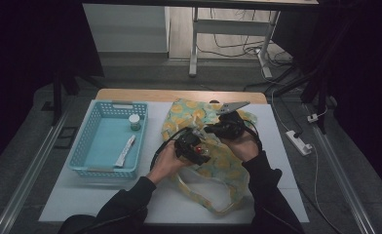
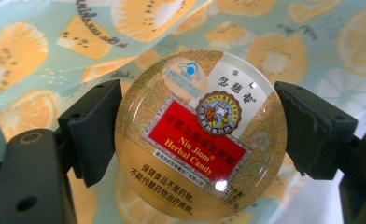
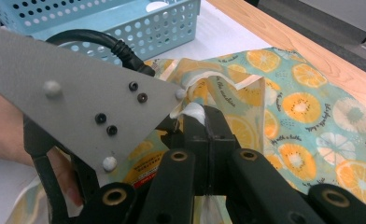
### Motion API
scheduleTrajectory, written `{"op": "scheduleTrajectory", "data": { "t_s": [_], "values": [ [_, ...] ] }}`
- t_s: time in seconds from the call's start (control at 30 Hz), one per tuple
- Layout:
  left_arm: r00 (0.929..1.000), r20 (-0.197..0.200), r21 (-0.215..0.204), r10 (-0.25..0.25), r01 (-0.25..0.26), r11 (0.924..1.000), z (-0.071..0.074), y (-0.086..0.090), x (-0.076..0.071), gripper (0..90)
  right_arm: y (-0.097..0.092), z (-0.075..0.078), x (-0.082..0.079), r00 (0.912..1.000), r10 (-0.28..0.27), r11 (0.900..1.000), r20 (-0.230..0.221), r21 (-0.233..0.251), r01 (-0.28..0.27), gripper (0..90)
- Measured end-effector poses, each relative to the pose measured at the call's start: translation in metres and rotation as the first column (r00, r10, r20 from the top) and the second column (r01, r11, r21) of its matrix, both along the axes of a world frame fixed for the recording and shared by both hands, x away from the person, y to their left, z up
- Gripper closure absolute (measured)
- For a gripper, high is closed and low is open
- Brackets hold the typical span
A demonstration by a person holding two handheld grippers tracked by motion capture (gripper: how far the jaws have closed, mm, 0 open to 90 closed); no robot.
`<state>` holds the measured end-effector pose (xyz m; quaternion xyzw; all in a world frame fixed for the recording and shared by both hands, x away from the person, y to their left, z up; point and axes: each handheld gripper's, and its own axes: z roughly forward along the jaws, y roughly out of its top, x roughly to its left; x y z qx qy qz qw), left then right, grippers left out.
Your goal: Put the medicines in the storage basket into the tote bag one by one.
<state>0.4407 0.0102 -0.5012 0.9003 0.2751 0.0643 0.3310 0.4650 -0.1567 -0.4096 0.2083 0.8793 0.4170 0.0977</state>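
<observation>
The round herbal candy tin (image 2: pixel 200 136) sits clamped between the left gripper (image 1: pixel 193 147) pads, poised over the mouth of the orange-print bag (image 1: pixel 226 165) on the surface. The right gripper (image 3: pixel 204 133) is pinched shut on the bag's rim, holding it up. Best to keep that rim high and lower the tin level, deep inside before letting go.

The high view is dim, and its corners and sides around the worktop (image 1: pixel 101 195) fall off to near black; the brightest patch lies on the floor beyond the worktop's far edge. Detail there is soft and grainy. The left gripper view is bright and sharp on the tin (image 2: pixel 200 135), with a white glare spot near the tin's lower edge. The cloth (image 2: pixel 312 42) behind the tin is slightly blurred. In the right gripper view the near grey plate (image 3: pixel 78 93) is soft.
</observation>
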Motion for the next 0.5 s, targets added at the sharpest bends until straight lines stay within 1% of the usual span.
{"op": "scheduleTrajectory", "data": {
  "t_s": [0.2,0.33,0.37,0.43,0.5],
  "values": [
    [0.9999,0.013,0.032,0.0,-0.001,0.9995,-0.0081,-0.0033,0.0028,19.8,-0.0002,-0.0033,0.0024,1.0,-0.008,1.0,-0.001,-0.004,0.008,89.3],
    [0.9992,0.018,0.049,0.035,-0.036,0.9982,-0.0111,-0.0065,0.0044,19.0,0.0001,-0.0053,0.0034,0.9999,-0.013,0.9999,-0.005,-0.007,0.013,89.3],
    [0.9989,0.015,0.043,0.045,-0.046,0.998,-0.0112,-0.0068,0.0047,18.5,-0.0002,-0.0056,0.0037,0.9999,-0.012,0.9999,-0.006,-0.007,0.012,89.3],
    [0.9985,0.01,0.023,0.053,-0.053,0.9983,-0.01,-0.0066,0.0049,14.3,-0.001,-0.0054,0.0041,0.9999,-0.015,0.9999,-0.006,-0.004,0.015,89.3],
    [0.9982,0.015,0.018,0.058,-0.058,0.9982,-0.0077,-0.0063,0.0043,11.5,-0.0022,-0.0048,0.0044,0.9999,-0.016,0.9999,-0.007,0.001,0.016,89.3]
  ]
}}
